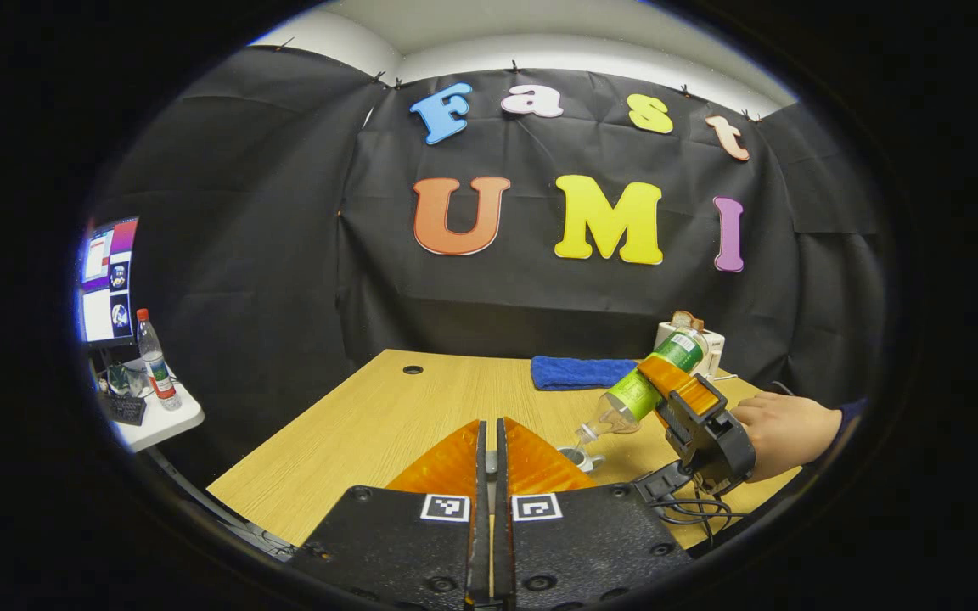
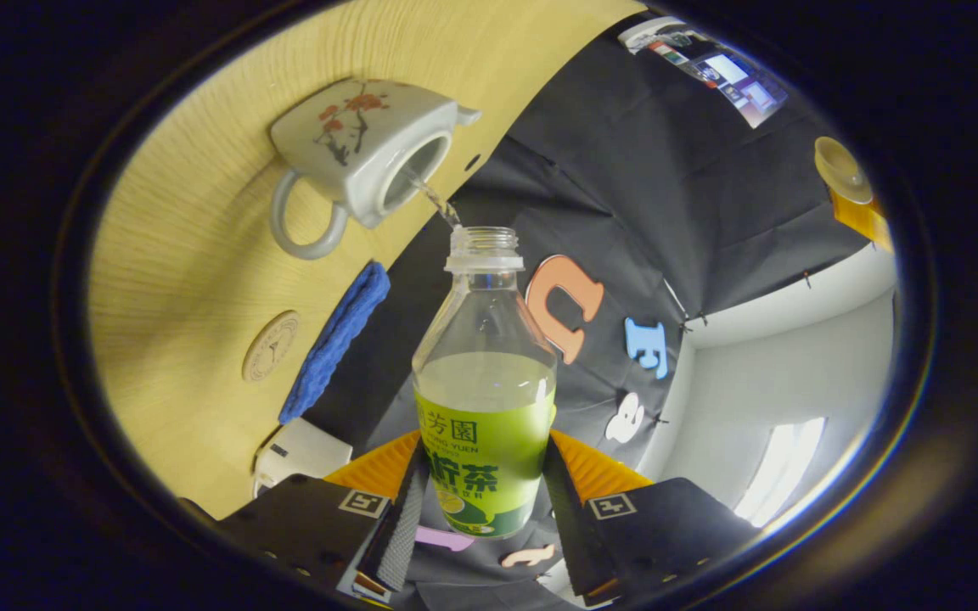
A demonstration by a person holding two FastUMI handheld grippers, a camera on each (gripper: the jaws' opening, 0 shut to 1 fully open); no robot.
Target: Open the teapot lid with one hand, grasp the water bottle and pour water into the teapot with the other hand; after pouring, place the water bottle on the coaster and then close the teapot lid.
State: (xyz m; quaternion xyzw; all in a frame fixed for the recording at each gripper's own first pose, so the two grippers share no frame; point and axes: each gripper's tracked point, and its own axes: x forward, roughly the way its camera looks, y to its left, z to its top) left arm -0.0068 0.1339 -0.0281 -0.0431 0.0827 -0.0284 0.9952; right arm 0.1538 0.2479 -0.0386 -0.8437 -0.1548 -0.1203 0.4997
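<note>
Right tongs (image 2: 482, 462) are clamped on the water bottle (image 2: 485, 399) at its green label, low in the right gripper view, its open neck tipped toward the teapot (image 2: 353, 144) at upper left, with a thin stream (image 2: 434, 197) running into the opening. It is thin, squeezable plastic, part full and growing lighter, so I judge the labelled waist the safest hold. I leave the label's print unread. Left tongs (image 1: 489, 433) are pinched nearly closed, apparently holding the teapot lid (image 2: 844, 165) at upper right. The coaster (image 2: 271, 345) waits at mid-left beside a blue cloth (image 2: 336, 339).
</note>
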